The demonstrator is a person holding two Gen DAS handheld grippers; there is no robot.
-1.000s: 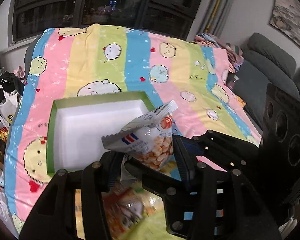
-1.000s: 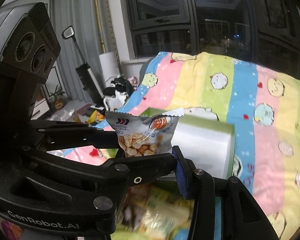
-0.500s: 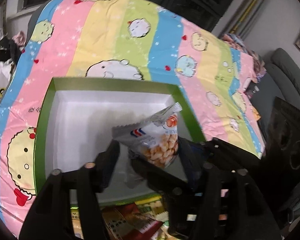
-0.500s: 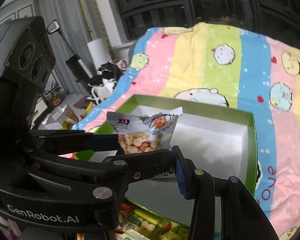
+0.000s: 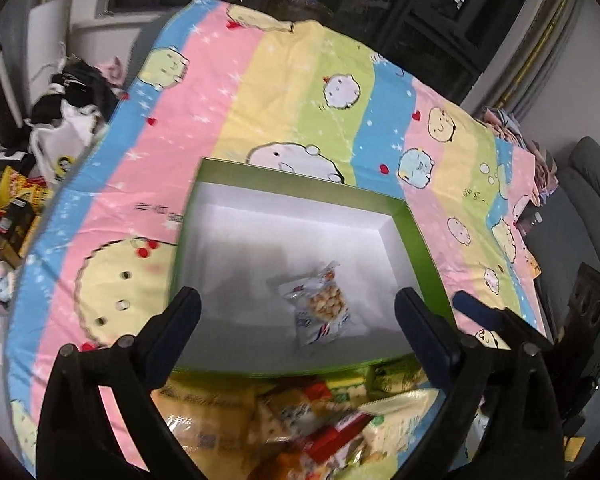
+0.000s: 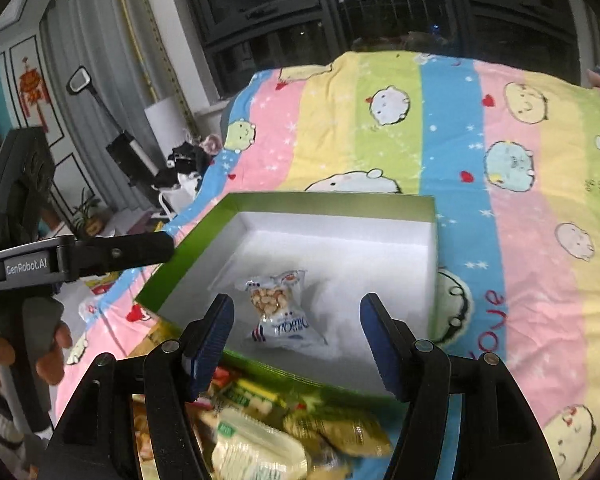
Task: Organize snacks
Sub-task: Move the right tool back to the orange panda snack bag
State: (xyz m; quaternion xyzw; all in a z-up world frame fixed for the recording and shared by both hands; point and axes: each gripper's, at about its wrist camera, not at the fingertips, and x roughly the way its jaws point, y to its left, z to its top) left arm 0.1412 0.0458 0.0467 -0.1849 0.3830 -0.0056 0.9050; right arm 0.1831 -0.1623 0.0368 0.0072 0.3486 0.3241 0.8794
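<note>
A small clear-and-white snack packet [image 5: 320,308] lies flat on the white floor of a green-walled open box [image 5: 418,236], near its front right. It also shows in the right wrist view [image 6: 278,312] inside the box [image 6: 188,248]. My left gripper [image 5: 298,312] is open and empty above the box's near edge. My right gripper [image 6: 296,330] is open and empty, its jaws wide either side of the packet and above it. A pile of snack packets [image 5: 300,424] lies on the blanket in front of the box, also seen in the right wrist view [image 6: 260,428].
The box sits on a striped cartoon blanket [image 5: 300,92] over a bed. Bags and clutter [image 5: 20,200] lie on the floor at the left. A grey sofa [image 5: 592,184] stands at the right. The left hand-held gripper [image 6: 80,258] reaches in beside the box.
Both grippers were shut on the snack packet and carried it over the box. Both have opened, and the packet now lies on the box floor.
</note>
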